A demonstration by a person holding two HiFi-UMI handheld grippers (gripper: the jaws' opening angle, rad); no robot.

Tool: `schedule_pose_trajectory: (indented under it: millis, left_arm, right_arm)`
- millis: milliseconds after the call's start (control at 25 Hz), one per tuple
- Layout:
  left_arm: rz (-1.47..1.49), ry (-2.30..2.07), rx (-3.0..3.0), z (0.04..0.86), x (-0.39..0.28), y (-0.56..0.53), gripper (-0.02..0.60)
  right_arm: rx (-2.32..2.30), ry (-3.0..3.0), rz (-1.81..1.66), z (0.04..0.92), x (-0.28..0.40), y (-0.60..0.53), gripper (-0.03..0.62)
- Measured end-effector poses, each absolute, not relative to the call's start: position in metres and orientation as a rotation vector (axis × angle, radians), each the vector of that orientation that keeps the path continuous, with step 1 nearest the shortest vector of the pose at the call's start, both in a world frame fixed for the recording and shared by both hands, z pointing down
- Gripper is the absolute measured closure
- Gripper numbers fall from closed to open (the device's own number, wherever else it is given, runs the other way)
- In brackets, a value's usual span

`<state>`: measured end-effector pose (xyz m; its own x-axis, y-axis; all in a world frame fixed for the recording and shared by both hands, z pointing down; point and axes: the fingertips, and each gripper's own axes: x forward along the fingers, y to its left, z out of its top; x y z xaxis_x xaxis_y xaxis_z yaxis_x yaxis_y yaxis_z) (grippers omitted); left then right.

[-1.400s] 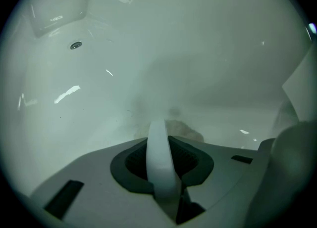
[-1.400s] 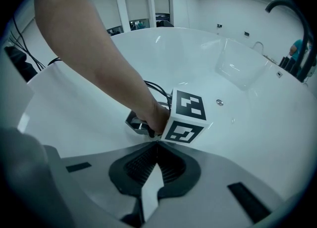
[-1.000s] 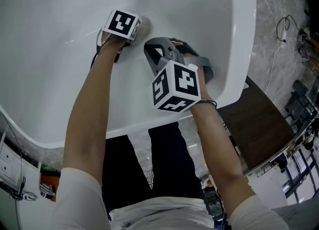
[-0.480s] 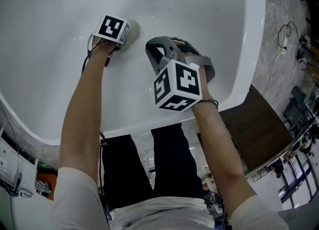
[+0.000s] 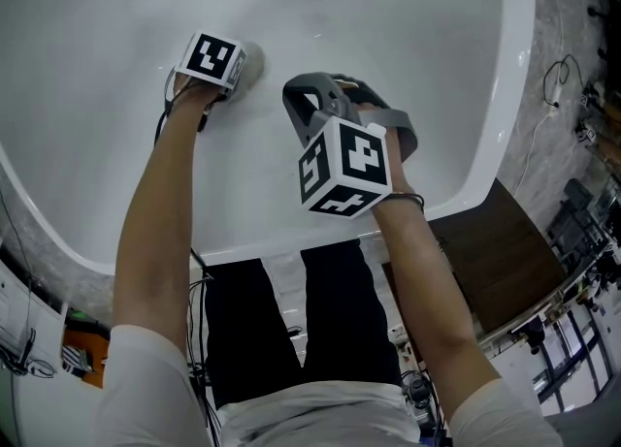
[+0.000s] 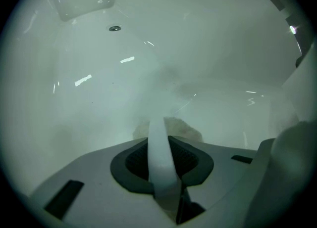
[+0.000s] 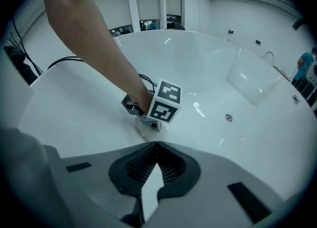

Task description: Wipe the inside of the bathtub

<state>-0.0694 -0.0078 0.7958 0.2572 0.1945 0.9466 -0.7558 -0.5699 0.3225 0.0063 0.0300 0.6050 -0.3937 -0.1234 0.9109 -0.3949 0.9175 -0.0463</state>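
The white bathtub fills the head view. My left gripper reaches deep into it, shut on a small grey cloth that presses on the tub wall. In the left gripper view the cloth bunches just past the shut jaws of the left gripper. My right gripper hovers above the tub to the right, shut with nothing in it. The right gripper view shows its closed tips near the left gripper's marker cube and the cloth.
A round drain sits in the tub floor, beside a recessed step. Outside the tub rim lie a dark wooden panel and a cable on marble floor. A person stands far off.
The left gripper has slid the cloth a little to the left along the tub wall. The right gripper has stayed where it was.
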Motion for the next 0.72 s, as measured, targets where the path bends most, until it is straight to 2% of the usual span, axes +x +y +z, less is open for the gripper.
schedule_pose_trajectory:
  millis: [720]
  left_arm:
    - [1.491,-0.540,1.666,0.802,-0.146,-0.013,0.489]
  right_arm:
    - [0.316,-1.973,0.294,0.610,-0.044,0.029,0.576]
